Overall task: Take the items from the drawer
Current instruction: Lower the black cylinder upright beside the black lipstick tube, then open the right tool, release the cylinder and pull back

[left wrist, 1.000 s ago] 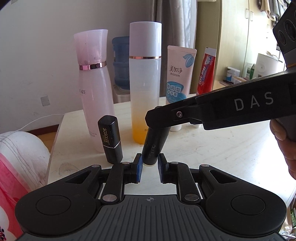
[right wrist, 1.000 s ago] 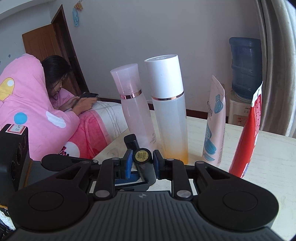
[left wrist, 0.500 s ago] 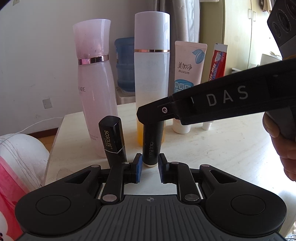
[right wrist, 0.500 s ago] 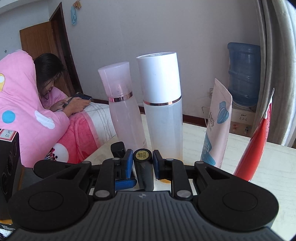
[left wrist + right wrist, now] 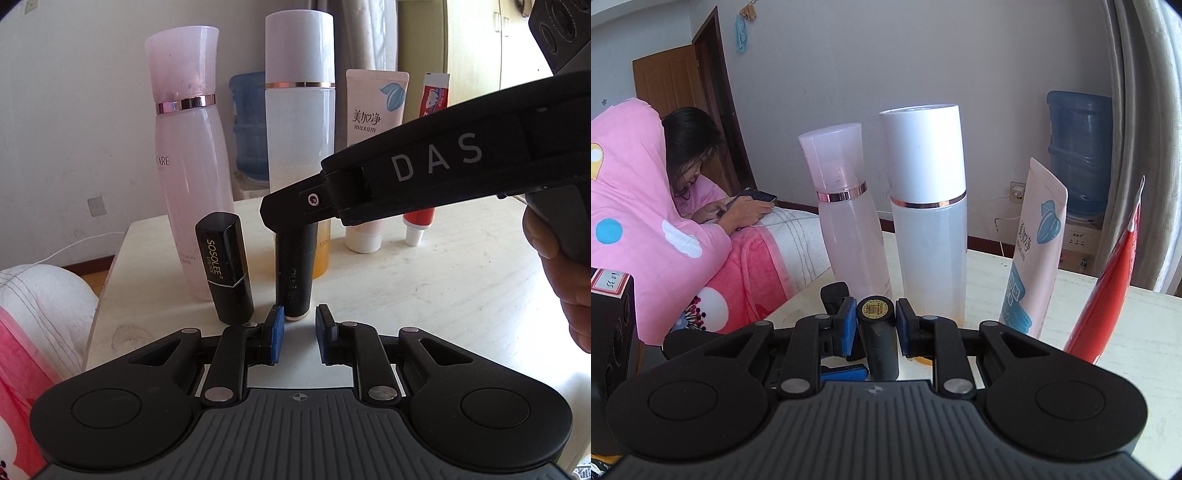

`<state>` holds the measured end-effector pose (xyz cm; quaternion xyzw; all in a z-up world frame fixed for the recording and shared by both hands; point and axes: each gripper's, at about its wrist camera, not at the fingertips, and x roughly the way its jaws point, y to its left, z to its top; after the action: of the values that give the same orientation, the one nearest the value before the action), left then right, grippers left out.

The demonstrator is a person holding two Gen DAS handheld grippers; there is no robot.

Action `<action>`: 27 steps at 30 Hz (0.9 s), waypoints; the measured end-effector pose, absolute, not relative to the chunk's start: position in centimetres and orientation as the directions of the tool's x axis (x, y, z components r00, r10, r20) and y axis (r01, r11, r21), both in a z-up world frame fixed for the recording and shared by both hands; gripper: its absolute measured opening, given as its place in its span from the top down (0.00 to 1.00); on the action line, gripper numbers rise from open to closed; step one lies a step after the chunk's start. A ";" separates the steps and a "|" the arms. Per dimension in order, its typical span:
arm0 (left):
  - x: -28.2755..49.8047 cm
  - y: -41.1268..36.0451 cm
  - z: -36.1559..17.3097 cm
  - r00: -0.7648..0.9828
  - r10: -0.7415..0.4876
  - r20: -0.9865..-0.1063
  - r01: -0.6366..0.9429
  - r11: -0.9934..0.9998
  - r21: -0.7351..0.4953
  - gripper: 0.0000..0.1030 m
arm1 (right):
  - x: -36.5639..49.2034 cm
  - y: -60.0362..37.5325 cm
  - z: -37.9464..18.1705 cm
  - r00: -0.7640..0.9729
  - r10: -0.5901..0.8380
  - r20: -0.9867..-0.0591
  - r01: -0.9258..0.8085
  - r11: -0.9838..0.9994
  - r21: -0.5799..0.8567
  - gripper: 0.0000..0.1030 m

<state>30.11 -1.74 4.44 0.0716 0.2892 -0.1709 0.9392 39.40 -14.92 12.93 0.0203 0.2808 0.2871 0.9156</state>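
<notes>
My right gripper [image 5: 875,322] is shut on the top of a round black tube [image 5: 881,350] with a gold sticker on its cap. In the left wrist view the right gripper [image 5: 291,218] reaches in from the right. The black tube [image 5: 295,273] stands upright under it, base on the pale table [image 5: 424,295]. My left gripper [image 5: 300,334] sits just in front of the tube's base, shut, with nothing between its blue pads. A square black lipstick [image 5: 225,266] stands left of the tube.
Behind stand a pink bottle [image 5: 188,177], a white bottle [image 5: 299,147] with an orange bottom, a maxam tube [image 5: 373,129] and a red toothpaste tube [image 5: 424,218]. A hand [image 5: 561,266] holds the right gripper. A person [image 5: 701,184] under a pink blanket sits beyond the table's left edge.
The black tube has gone from tilted to upright in the right gripper and has come down onto the table. The left gripper has kept its place.
</notes>
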 end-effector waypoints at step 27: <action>26.1 0.3 4.1 0.789 -0.267 -0.553 0.306 0.952 -0.024 0.80 | 38.1 -15.4 10.6 0.636 0.521 -0.570 -0.511 0.837 0.196 0.67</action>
<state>26.13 0.30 4.09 0.0334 0.2872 -0.1516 0.9452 38.15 -15.44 10.62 0.0080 0.3174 0.2852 0.9043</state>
